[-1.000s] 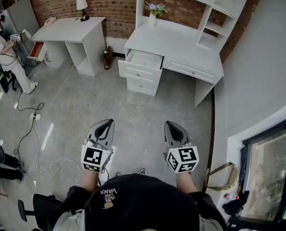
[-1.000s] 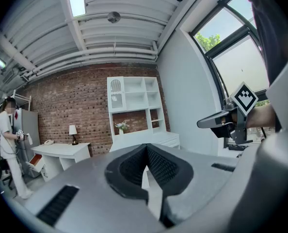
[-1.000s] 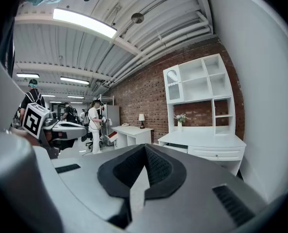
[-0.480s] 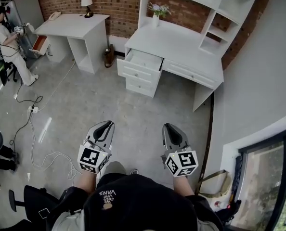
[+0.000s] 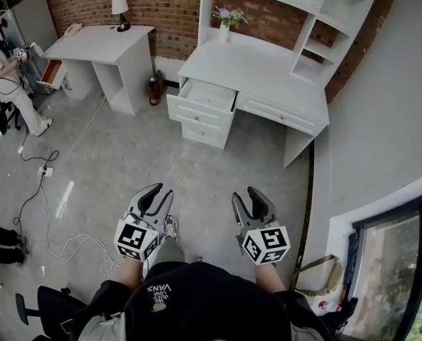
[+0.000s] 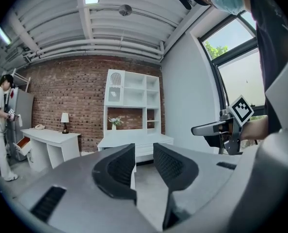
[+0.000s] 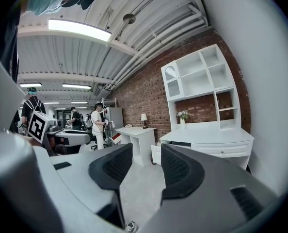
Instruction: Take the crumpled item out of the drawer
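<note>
We look steeply down on a grey floor [image 5: 161, 155] that spreads out from the white hutch desk [image 5: 253, 66]. This desk stands against a red brick wall [image 5: 154, 6] and serves as our landmark. A pale plain wall runs along the right of the hutch desk, with a dark-framed window [image 5: 403, 261] further along it, well apart from the desk. Left of the hutch desk, and apart from it, stands a plain white table [image 5: 97, 45]. Farther left again, a person in white [image 5: 5, 84] stands holding a device.

Our two handheld grippers hang over the floor in front of the hutch desk, well apart from it and pointing toward it. The left gripper [image 5: 158, 192] has its jaws spread, with only floor showing between them. The right gripper [image 5: 245, 194] has just been opening its jaws, which now stand wide with nothing between them.

The top drawer [image 5: 207, 94] on the hutch desk's left side is pulled out. From here we cannot make out the crumpled item inside it.

White cables [image 5: 47, 212] trail across the floor, far left of the hutch desk. A small lamp [image 5: 118, 9] sits on the plain table. A vase of flowers [image 5: 227, 16] stands on the hutch desk's top, at the back.
</note>
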`<move>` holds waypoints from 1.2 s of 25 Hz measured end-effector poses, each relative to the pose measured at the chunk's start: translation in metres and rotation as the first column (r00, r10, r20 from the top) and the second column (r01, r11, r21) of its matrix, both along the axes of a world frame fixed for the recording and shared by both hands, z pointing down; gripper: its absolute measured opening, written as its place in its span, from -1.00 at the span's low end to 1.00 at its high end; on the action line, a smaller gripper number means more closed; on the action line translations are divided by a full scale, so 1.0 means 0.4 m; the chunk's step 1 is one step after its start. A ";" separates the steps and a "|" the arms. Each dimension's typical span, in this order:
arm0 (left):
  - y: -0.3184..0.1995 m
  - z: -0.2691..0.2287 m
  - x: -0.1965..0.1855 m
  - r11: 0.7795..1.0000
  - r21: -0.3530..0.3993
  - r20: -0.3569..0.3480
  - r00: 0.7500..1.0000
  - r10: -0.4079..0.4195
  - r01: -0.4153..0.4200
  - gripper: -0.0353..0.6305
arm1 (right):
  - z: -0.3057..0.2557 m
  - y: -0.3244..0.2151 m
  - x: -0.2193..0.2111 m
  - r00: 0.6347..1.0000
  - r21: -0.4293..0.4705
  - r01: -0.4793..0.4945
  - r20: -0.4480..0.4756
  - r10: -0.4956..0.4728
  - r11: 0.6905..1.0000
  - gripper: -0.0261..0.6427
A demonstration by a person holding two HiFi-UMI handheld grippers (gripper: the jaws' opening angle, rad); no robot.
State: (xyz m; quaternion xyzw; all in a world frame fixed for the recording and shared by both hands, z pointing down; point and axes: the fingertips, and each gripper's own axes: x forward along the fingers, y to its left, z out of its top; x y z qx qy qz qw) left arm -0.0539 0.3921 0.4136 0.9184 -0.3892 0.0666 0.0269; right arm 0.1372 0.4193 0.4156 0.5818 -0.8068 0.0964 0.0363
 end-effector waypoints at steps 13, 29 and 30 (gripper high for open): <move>-0.387 -0.006 -0.073 0.999 0.008 -0.004 0.999 0.047 -0.047 -0.60 | -0.016 -0.372 -0.073 0.998 -0.004 -0.040 -0.038 0.040 0.999 -0.44; -0.785 -0.011 -0.214 0.997 0.016 0.006 0.997 0.080 -0.081 -0.60 | 0.006 -0.716 -0.161 0.992 -0.047 -0.128 -0.023 0.127 0.991 -0.45; -0.800 -0.003 -0.209 0.997 0.008 0.001 0.997 0.081 -0.081 -0.60 | 0.012 -0.728 -0.154 0.991 -0.054 -0.133 -0.025 0.132 0.990 -0.45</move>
